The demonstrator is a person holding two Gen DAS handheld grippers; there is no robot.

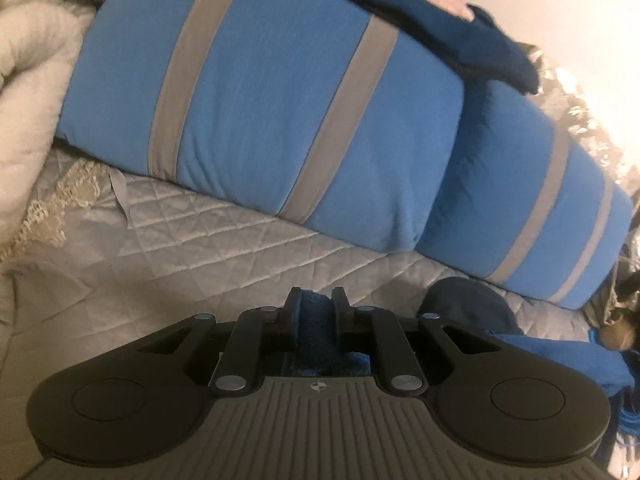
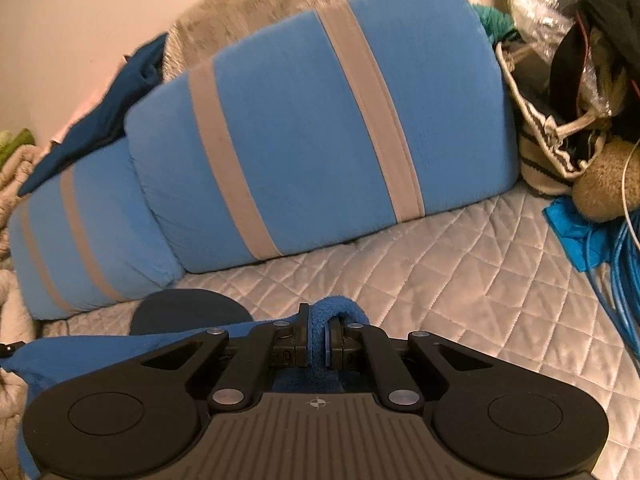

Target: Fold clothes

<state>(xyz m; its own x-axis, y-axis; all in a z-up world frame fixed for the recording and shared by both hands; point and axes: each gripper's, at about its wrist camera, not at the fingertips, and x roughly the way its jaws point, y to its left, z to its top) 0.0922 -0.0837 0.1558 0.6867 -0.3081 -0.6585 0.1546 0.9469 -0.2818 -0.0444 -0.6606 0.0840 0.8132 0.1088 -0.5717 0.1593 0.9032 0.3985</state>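
My left gripper (image 1: 316, 300) is shut on a fold of blue fleece cloth (image 1: 314, 328) pinched between its fingers. The same cloth stretches off to the right (image 1: 560, 354) above the grey quilted bed cover (image 1: 224, 248). My right gripper (image 2: 323, 320) is shut on another bunched edge of the blue fleece cloth (image 2: 332, 308), which runs off to the left (image 2: 80, 354). Both grippers hold the cloth a little above the bed. Most of the cloth is hidden under the gripper bodies.
Two blue pillows with grey stripes (image 1: 260, 96) (image 2: 320, 120) lie across the bed ahead. A dark navy garment (image 1: 460, 24) lies on top of them. A pale blanket (image 1: 28, 80) is at left. Bags, a blue cable (image 2: 624, 264) and clutter (image 2: 572, 100) crowd the right.
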